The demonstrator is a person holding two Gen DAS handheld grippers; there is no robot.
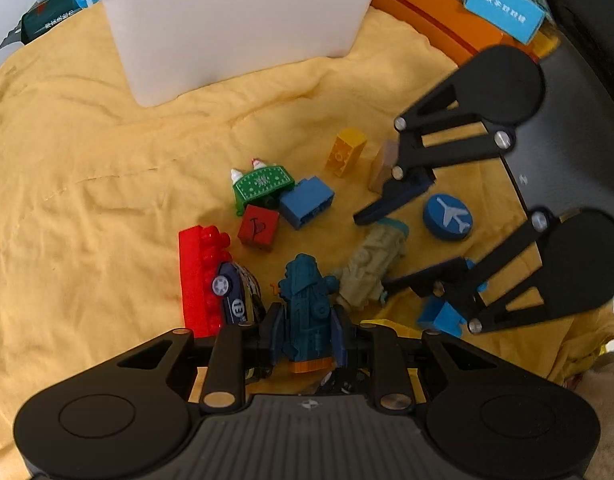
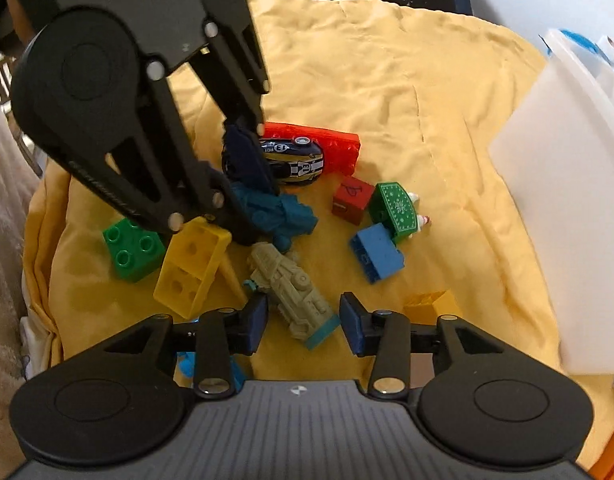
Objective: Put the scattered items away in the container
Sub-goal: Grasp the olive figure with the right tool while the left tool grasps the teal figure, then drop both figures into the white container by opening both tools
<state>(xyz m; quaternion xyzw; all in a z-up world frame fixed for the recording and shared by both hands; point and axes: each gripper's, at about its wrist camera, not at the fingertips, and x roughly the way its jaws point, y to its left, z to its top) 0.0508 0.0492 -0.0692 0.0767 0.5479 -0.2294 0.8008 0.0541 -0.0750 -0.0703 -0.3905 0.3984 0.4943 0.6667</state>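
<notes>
Toys lie scattered on a yellow cloth (image 1: 87, 160). My left gripper (image 1: 307, 320) is shut on a teal toy figure (image 1: 307, 312), also seen in the right wrist view (image 2: 279, 212). My right gripper (image 2: 303, 316) is open, its jaws on either side of a grey-green toy train (image 2: 295, 292), which also shows in the left wrist view (image 1: 371, 264). The white container (image 1: 235, 20) stands at the back; in the right wrist view it is at the right (image 2: 567, 220). Nearby lie a toy car (image 2: 295, 158), a red long brick (image 1: 195, 280), a blue brick (image 1: 307, 202) and a red cube (image 1: 259, 226).
A green snowflake piece (image 1: 263, 184), a yellow brick (image 1: 345, 152), a blue airplane disc (image 1: 447, 216), a green brick (image 2: 133, 248) and a large yellow brick (image 2: 191, 264) lie around. An orange box (image 1: 427, 12) and a blue carton (image 1: 503, 6) sit behind.
</notes>
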